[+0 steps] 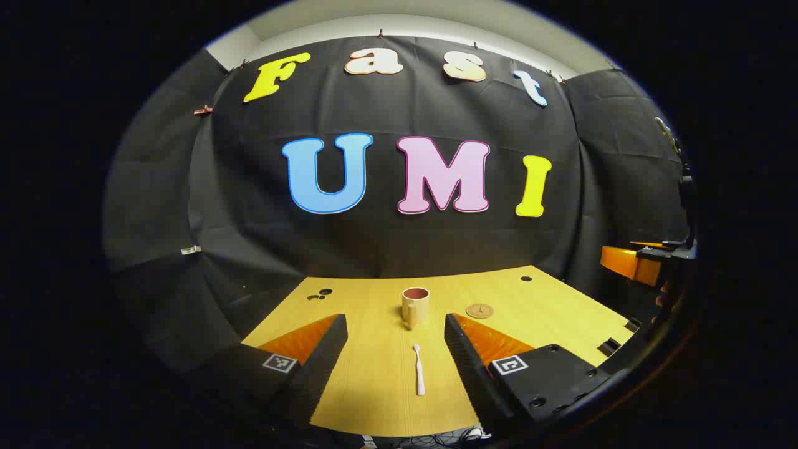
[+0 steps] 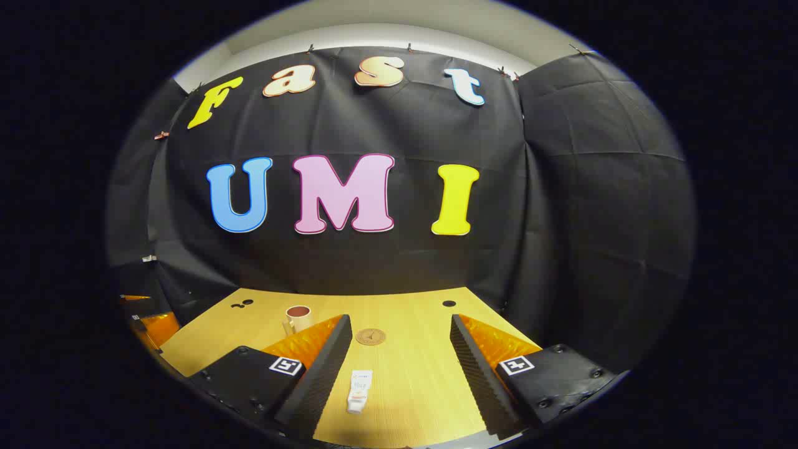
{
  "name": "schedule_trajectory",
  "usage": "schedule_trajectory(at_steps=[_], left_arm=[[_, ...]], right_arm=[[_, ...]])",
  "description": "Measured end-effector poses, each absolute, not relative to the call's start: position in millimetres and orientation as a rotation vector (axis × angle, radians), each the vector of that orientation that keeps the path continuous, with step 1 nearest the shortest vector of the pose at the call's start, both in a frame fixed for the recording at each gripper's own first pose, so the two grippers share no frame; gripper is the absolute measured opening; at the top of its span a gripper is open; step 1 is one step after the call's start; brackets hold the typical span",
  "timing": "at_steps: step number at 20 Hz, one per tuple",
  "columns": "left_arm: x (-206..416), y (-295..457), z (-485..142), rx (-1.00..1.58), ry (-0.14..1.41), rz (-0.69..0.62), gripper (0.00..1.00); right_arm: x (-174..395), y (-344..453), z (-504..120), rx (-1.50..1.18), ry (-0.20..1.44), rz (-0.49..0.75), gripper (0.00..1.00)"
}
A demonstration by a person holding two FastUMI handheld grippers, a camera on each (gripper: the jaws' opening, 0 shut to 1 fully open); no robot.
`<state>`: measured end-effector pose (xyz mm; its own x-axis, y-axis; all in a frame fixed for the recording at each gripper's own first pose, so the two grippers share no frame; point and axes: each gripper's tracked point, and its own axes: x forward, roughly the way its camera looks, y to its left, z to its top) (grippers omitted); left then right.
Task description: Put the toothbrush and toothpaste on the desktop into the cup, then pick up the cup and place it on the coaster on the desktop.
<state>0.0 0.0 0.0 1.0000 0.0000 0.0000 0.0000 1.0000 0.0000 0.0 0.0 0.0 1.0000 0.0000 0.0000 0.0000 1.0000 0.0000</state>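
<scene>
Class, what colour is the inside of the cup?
Reddish-brown inside the cream cup; best in the left gripper view.

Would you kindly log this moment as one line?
left tongs open | right tongs open | toothbrush, toothpaste on desktop | cup empty

We've got both grippers up off the desk with nothing in them. The left gripper has its fingers spread wide, pointing straight ahead and tipped a bit downward. The right gripper is the same deal, jaws wide apart and level with each other. In the left gripper view, part of the right one sits at the far right edge.
</scene>
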Motion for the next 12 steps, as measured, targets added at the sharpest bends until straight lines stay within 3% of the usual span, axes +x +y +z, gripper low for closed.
schedule_trajectory(at_steps=[6, 12], left_arm=[[25, -20, 17, 0.016, -0.051, -0.035, 0.97], [38, -20, 13, 0.004, -0.028, -0.032, 0.99]], right_arm=[[28, 9, -9, -0.019, 0.017, 0.063, 0.97], [45, 2, -26, 0.007, 0.081, 0.049, 0.97]])
